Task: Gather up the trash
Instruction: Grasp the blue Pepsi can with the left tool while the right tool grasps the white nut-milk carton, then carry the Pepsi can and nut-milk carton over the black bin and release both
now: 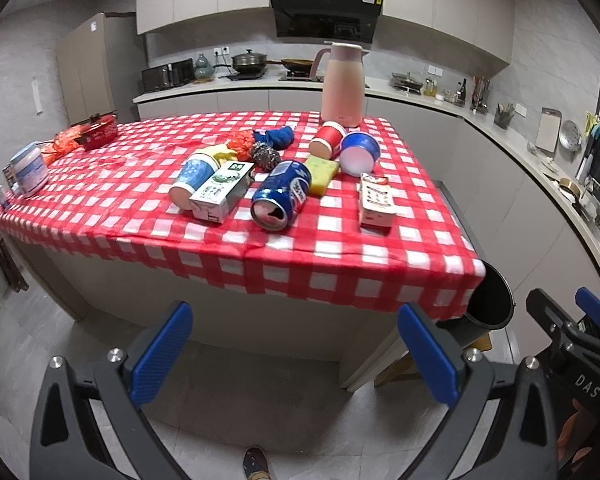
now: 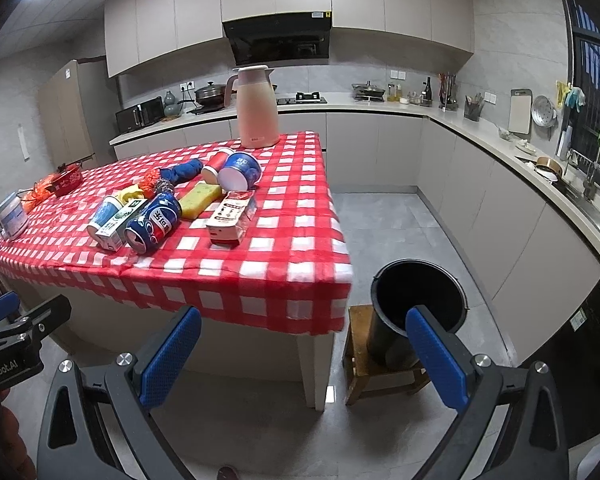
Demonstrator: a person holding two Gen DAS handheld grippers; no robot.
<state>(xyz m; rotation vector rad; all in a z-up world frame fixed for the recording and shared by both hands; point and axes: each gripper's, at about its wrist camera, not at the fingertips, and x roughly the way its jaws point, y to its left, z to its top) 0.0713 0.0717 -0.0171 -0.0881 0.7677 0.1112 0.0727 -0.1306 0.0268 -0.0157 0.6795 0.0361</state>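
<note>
Trash lies on a table with a red checked cloth (image 1: 284,256) (image 2: 260,280): a blue can (image 1: 281,195) (image 2: 153,223) on its side, a green-white carton (image 1: 221,191) (image 2: 118,222), a red-white carton (image 1: 376,201) (image 2: 232,216), a blue paper cup (image 1: 192,178), a red cup (image 1: 327,139) (image 2: 216,165) and a blue-white bowl (image 1: 359,153) (image 2: 240,171). A black bin (image 2: 416,312) (image 1: 490,304) stands on a wooden stool (image 2: 360,360) at the table's right corner. My left gripper (image 1: 296,354) and right gripper (image 2: 304,356) are open, empty, held low before the table's front edge.
A pink jug (image 1: 343,84) (image 2: 257,107) stands at the table's back. A yellow sponge (image 1: 320,172), steel scourer (image 1: 265,156), blue cloth (image 1: 276,136), red pot (image 1: 98,130) and white tub (image 1: 30,170) also lie there. Kitchen counters (image 2: 500,140) run behind and right.
</note>
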